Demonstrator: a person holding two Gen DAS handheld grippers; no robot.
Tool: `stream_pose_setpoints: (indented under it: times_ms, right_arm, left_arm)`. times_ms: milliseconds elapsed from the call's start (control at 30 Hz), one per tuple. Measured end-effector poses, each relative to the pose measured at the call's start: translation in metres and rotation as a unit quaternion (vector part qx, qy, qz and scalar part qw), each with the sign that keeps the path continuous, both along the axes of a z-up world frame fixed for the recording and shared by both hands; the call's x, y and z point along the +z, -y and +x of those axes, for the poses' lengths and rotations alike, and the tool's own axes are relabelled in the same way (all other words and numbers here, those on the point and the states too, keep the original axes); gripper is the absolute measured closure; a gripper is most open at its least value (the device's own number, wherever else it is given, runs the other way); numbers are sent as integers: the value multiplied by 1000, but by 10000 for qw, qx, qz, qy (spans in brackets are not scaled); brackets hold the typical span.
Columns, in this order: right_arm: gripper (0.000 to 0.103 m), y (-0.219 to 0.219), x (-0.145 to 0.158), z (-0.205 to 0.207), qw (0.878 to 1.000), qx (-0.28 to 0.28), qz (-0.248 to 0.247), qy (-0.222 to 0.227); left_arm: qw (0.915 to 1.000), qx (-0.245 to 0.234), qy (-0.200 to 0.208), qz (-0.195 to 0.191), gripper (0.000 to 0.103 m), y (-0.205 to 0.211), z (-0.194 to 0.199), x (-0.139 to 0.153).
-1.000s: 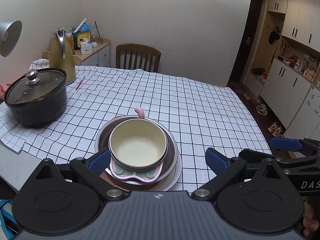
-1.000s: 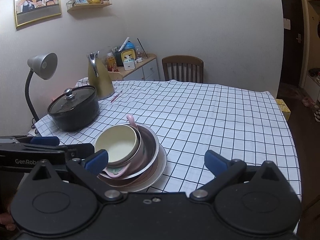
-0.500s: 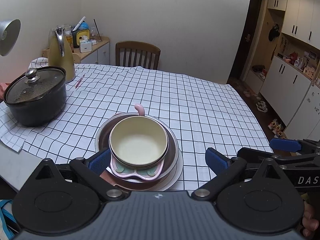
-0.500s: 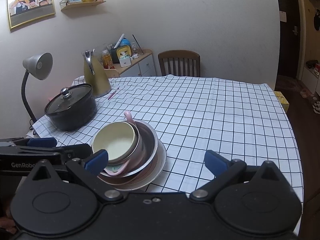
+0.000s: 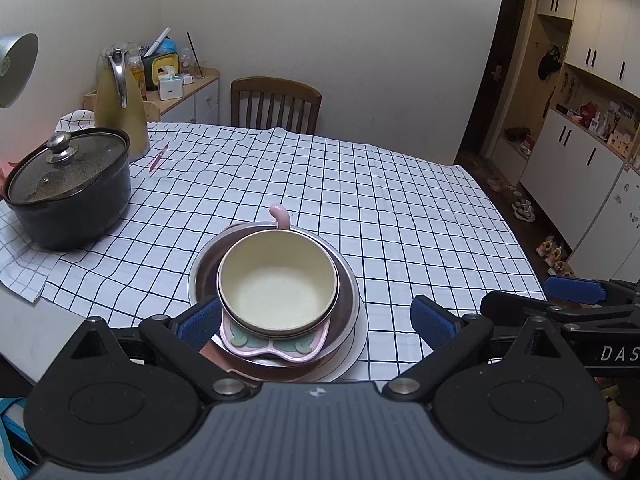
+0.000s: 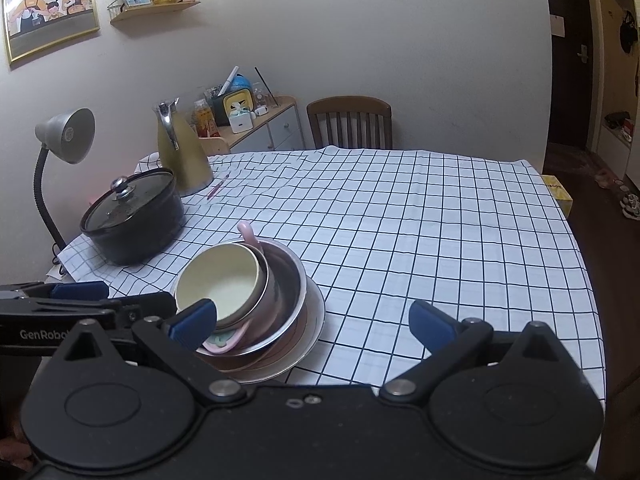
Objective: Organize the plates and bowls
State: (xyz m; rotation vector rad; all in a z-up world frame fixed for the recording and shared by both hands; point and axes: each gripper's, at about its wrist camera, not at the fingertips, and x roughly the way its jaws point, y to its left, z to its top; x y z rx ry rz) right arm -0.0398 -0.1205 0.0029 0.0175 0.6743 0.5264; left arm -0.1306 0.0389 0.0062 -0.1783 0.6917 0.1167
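Both of your grippers are spread wide and hold nothing: the left gripper [image 5: 316, 316] hangs just short of the stack, and the right gripper [image 6: 312, 318] sits off to its right with bare cloth between its fingers. The task's things are nested in one pile at 12 o'clock, close to the near edge of the tabletop [image 5: 400, 216]: a white plate [image 6: 308, 344] at the bottom, a steel bowl [image 6: 288, 292] in it, a pink divided dish [image 5: 272, 344] inside that, and the cream bowl [image 5: 278, 284] on top, with a pink handle [image 5: 280, 216] poking out at the far side. In the right wrist view the pile leans toward 9 o'clock, so it is not seated squarely. This fits either a pile just gathered or one about to be taken apart and sorted, and the pictures do not settle which. Whichever you do, treat the cream bowl's rim as the clean grip, come in level, and steady the lower pieces with the other gripper so the smooth steel does not slide. Farther off at 10 o'clock stand the lidded black pot [image 5: 68, 188] and, behind it, the gold jug [image 5: 120, 108]; keep clear of both.
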Motion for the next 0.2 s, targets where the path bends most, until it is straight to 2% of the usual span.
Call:
stream_pose_setpoints:
  times_ms: [200]
  right_arm:
    - [0, -2, -1, 4, 10000, -21, -20, -26]
  left_arm:
    - [10000, -32, 2, 16, 2, -2, 5, -1]
